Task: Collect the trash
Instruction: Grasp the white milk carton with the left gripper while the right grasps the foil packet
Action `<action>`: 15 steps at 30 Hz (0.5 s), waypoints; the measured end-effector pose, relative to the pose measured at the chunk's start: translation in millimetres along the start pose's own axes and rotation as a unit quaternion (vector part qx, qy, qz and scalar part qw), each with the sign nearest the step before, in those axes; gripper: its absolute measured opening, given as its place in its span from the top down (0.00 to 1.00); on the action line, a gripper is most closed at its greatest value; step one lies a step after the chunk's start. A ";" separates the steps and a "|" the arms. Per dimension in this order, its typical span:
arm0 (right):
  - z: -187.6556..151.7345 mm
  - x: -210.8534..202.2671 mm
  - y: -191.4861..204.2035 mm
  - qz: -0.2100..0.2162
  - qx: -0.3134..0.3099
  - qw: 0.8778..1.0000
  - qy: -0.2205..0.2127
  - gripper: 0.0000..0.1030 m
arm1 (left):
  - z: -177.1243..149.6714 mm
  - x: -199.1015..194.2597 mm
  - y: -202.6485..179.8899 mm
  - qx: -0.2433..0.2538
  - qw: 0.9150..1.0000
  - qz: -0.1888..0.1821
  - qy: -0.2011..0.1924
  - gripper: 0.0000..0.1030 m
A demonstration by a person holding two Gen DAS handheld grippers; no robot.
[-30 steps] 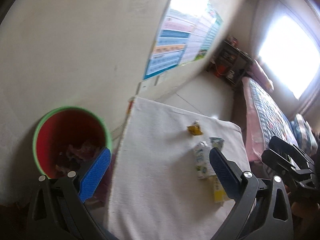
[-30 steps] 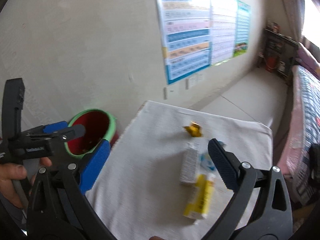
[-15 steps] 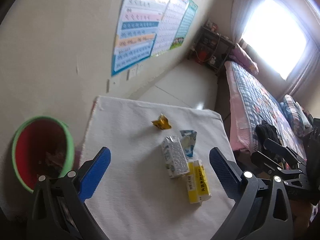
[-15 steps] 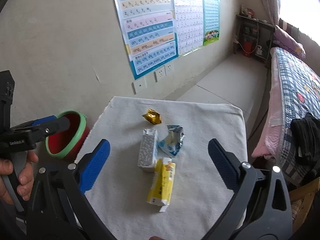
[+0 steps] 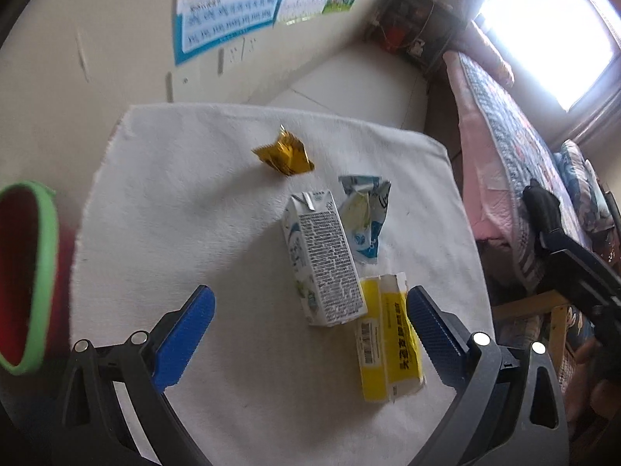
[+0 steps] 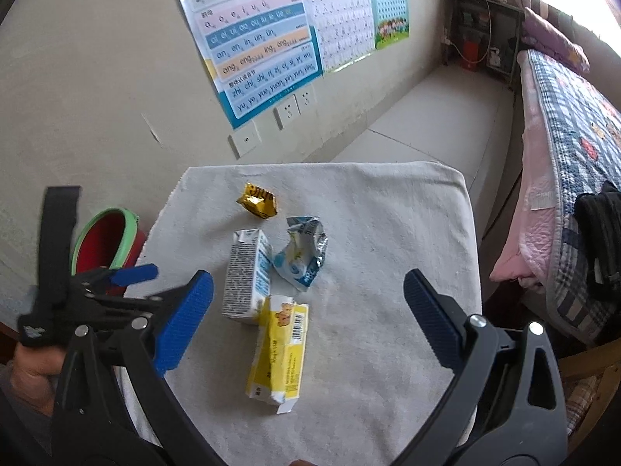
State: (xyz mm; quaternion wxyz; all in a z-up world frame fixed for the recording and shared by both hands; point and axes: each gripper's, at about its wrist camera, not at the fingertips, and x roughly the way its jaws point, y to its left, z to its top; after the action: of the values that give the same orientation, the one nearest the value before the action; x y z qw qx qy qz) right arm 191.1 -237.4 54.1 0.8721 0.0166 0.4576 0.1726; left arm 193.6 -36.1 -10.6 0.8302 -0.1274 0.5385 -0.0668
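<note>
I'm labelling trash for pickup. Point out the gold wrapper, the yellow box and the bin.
Gold wrapper (image 6: 257, 201), right wrist view, its crumpled middle.
Yellow box (image 6: 280, 353), right wrist view, its top face.
Bin (image 6: 93, 233), right wrist view, its green rim.

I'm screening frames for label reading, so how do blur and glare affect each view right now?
Left wrist view: the window is blown out white, the red bin is smeared by motion, and the white carton print is soft. Right wrist view: sharper, the wall poster is legible, though the left gripper is blurred.

daylight from blown-out window (image 5: 551, 27) | soft shadows | left view motion-blurred | fisheye-warped, dark corners
</note>
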 end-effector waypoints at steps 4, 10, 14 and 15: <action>6.2 10.6 -8.0 0.003 0.003 1.000 0.010 0.06 | 7.2 29.0 -7.9 -0.005 1.000 0.011 0.017 0.09; 11.8 31.1 -16.3 0.012 0.007 1.000 0.025 0.06 | 16.1 66.6 -8.8 -0.018 0.998 0.035 0.040 0.13; 13.6 50.1 -20.0 0.021 0.012 0.999 0.036 0.06 | 15.4 74.7 1.0 -0.025 0.998 0.033 0.048 0.34; 13.4 53.8 -20.2 0.022 0.013 0.999 0.037 0.06 | 14.2 75.5 4.9 -0.031 0.998 0.029 0.051 0.43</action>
State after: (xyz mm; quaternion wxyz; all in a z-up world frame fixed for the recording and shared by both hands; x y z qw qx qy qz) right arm 235.8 -237.6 15.5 0.8503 0.0321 0.4913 0.1862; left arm 237.5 -48.2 -72.7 0.7990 -0.1343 0.5852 -0.0325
